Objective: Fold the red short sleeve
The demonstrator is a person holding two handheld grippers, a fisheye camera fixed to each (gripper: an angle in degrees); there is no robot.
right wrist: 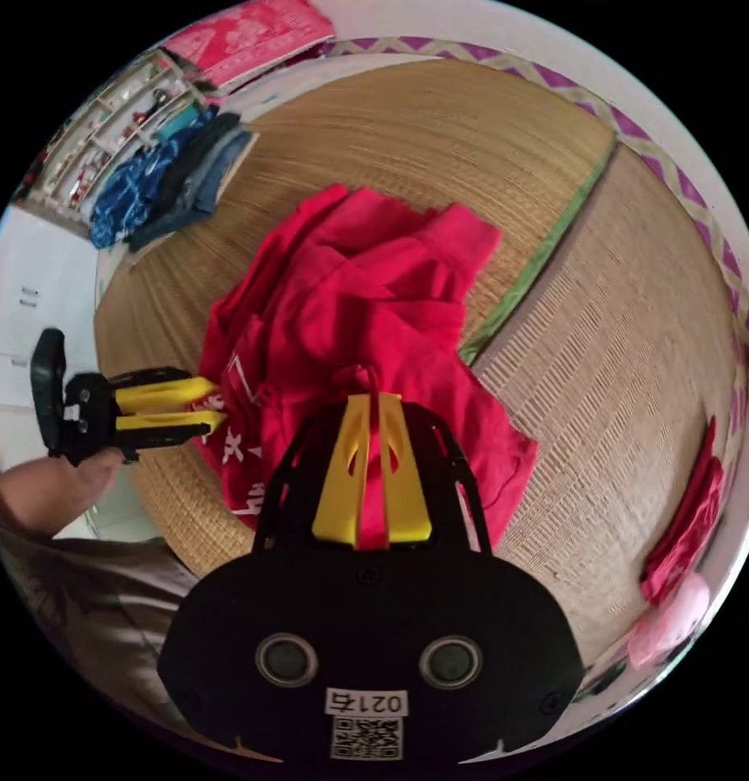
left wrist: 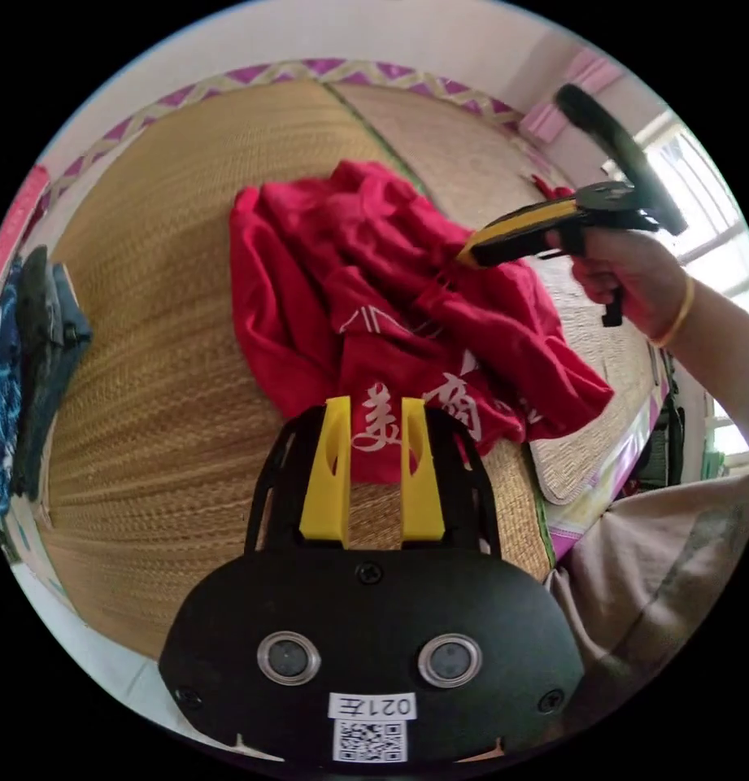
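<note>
The red short sleeve shirt (left wrist: 309,268) lies crumpled on a woven straw mat, with white printed characters showing near its front edge. In the left gripper view my left gripper (left wrist: 376,400) is open, its yellow jaws apart over the printed hem and not pressing it. My right gripper (left wrist: 465,256), held in a person's hand (left wrist: 634,268), pinches a raised fold on the shirt's right side. In the right gripper view the right gripper (right wrist: 374,397) is shut on a bunch of the red shirt (right wrist: 366,277). The left gripper (right wrist: 215,403) is at the shirt's left edge, jaws apart.
The straw mat (left wrist: 163,325) covers a bed and has a green seam (right wrist: 537,260) with a second mat. Folded dark blue clothes (right wrist: 171,179) lie at the far corner. Pink cloth (right wrist: 683,529) lies at the mat's right edge. The person's beige garment (left wrist: 667,553) is near the bed's front.
</note>
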